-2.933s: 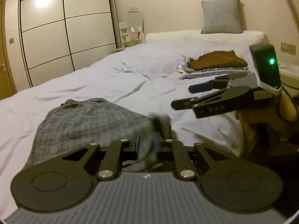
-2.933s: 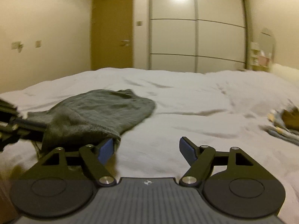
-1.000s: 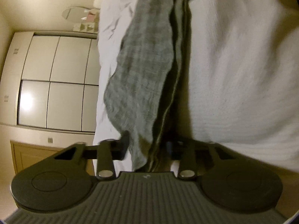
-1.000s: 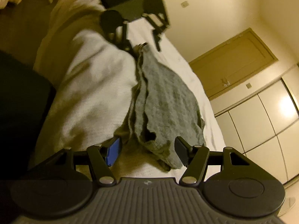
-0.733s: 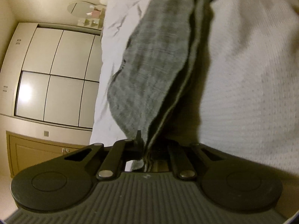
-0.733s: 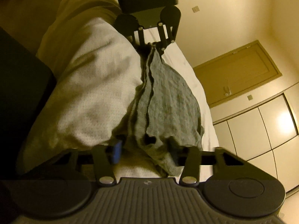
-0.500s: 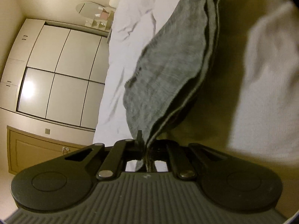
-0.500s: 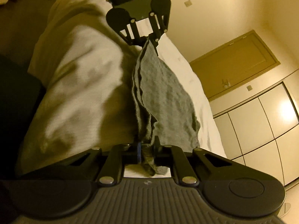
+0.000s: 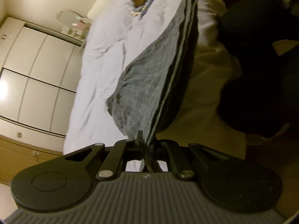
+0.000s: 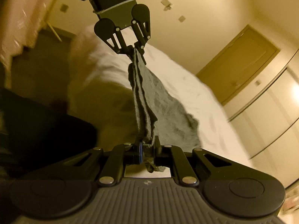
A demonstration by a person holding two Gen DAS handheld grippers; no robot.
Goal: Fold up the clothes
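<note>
Two tongs are engaged. The left tongs are clenched on one end of the grey garment's doubled top edge; the right tongs grip the other end, a scrap of cloth poking back between the jaws. That edge runs taut and nearly straight from one pair to the other, so its long axis lies along the line joining them, each pair facing the other. Below that line the garment hangs, its lower part trailing onto the bed near the bed's near edge. Neither hand is nearer; both are at the cloth.

Poorly shown: motion blur softens both views; the garment's lower hem is hidden under its own folds, so whether it is lifted clear cannot be told. A folded stack, probably clothes, is cut off at the frame's top.
</note>
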